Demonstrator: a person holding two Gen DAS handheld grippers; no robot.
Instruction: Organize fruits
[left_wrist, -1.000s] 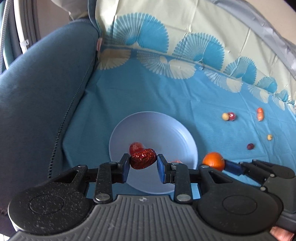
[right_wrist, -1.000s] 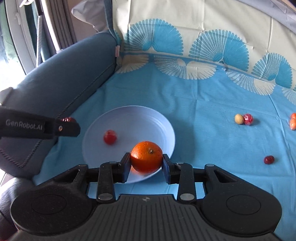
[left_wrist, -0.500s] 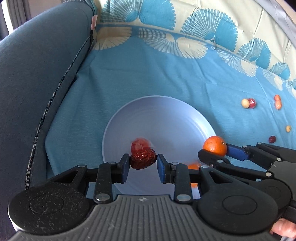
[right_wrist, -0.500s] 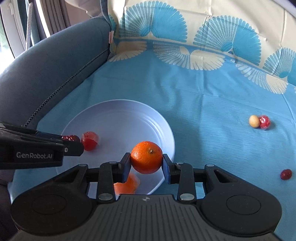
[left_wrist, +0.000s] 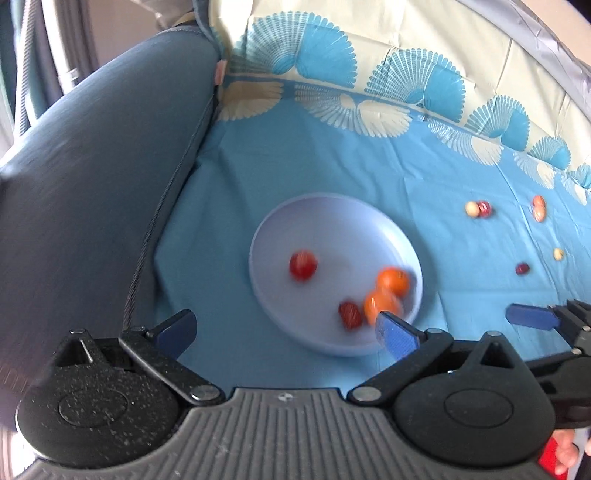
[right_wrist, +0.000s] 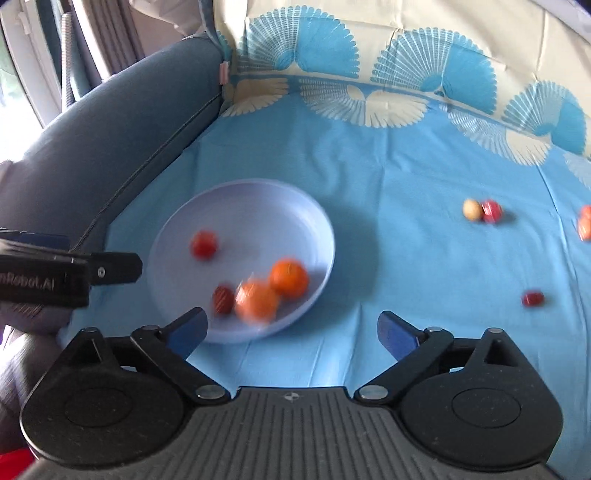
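A: Where's the fruit? And the grippers?

B: 4 pieces lie in the plate: 2 oranges touching, a red date beside them, a small red fruit apart. The left gripper and right gripper have just been opening; both jaws stand wide, nothing between them.

A: How will the rest handle?

B: The loose pieces look light, round and likely to roll. Probably best to pinch across the middle, gently; the skins may bruise.

A: And the surface?

B: A soft blue cloth over cushions, a grey sofa arm at the side. It would give under pressure.

Left tool side: "nRobot.AI" (start cut off).
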